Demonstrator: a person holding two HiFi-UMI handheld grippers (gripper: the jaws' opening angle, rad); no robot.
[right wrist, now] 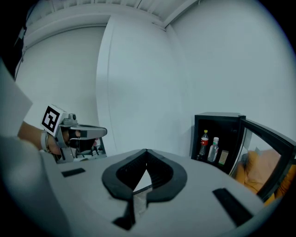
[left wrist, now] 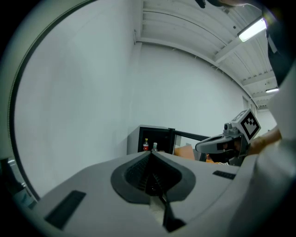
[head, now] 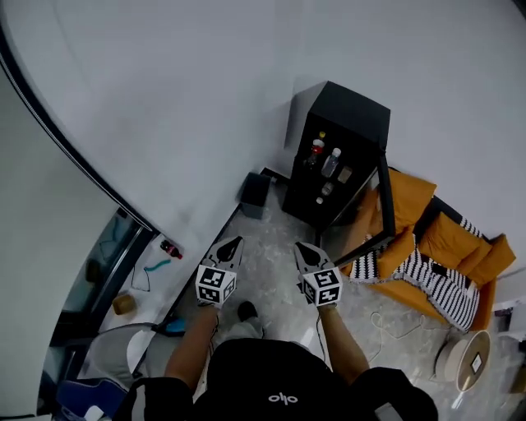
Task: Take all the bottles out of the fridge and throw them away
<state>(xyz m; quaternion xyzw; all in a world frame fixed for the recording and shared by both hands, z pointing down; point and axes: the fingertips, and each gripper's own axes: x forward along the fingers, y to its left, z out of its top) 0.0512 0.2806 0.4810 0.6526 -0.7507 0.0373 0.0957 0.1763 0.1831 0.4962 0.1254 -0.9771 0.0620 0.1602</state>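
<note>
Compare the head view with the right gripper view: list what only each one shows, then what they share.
Head view only: a dark box on the floor beside the fridge, and a striped blanket.
Right gripper view only: the ceiling.
Both: the open black fridge holding a red-labelled bottle and a clear bottle, the orange sofa next to it, and the shut left gripper.
</note>
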